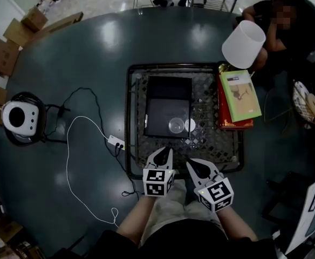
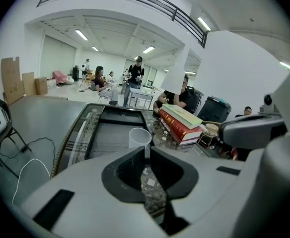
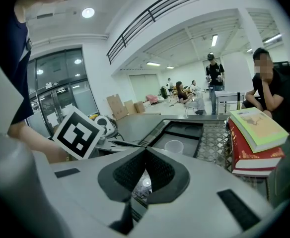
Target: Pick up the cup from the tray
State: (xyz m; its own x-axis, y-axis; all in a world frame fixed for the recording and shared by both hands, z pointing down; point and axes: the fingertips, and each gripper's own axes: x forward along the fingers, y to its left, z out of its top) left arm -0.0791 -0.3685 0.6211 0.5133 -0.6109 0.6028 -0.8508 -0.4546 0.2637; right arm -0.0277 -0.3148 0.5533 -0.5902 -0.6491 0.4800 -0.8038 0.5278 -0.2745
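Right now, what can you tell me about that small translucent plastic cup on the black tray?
The small translucent plastic cup is round, whitish and slightly tapered, wider at its open rim. It looks empty and stands upright on the flat black tray, near its right corner closest to the person. A small white disc lies close beside it; whether they touch is unclear. Nothing grips it.

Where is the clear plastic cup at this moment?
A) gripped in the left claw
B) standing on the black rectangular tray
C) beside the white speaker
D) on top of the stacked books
B: the clear plastic cup stands upright on the black rectangular tray.
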